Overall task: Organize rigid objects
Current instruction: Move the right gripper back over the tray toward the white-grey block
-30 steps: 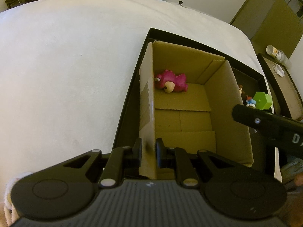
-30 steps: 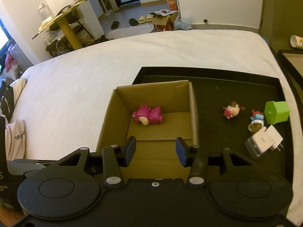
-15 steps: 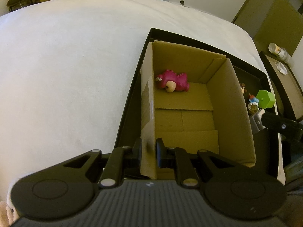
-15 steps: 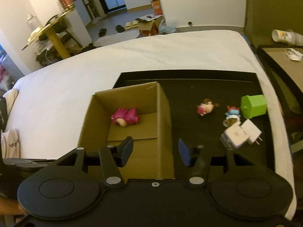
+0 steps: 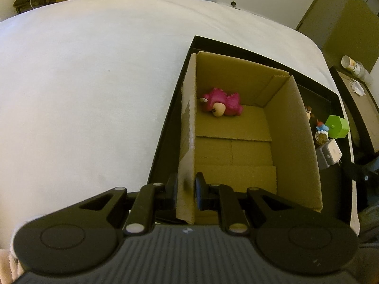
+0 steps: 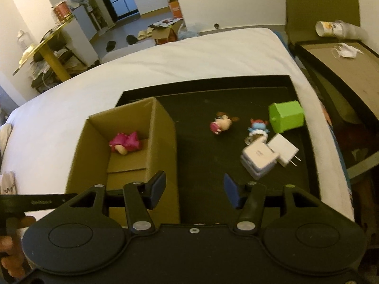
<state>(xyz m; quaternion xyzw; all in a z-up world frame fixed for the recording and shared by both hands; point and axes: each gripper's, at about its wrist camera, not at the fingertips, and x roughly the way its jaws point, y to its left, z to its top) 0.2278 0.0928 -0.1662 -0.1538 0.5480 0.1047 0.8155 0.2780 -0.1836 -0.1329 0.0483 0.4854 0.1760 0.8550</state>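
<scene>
Ahead, right gripper (image 6: 194, 190) agape, chargers (image 6: 260, 158) beyond, rightward.

Brown cardboard box (image 5: 291, 142), pink toy (image 5: 222, 103), green cube (image 6: 286, 116), black tray (image 6: 201, 156), white bedsheet (image 5: 83, 82).

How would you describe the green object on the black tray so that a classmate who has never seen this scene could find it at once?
Start at the black tray on the white bed, then look right of the cardboard box to the loose items. The green block lies at the far right, beyond the white chargers; it is the only bright green, boxy piece among small figurines.
</scene>
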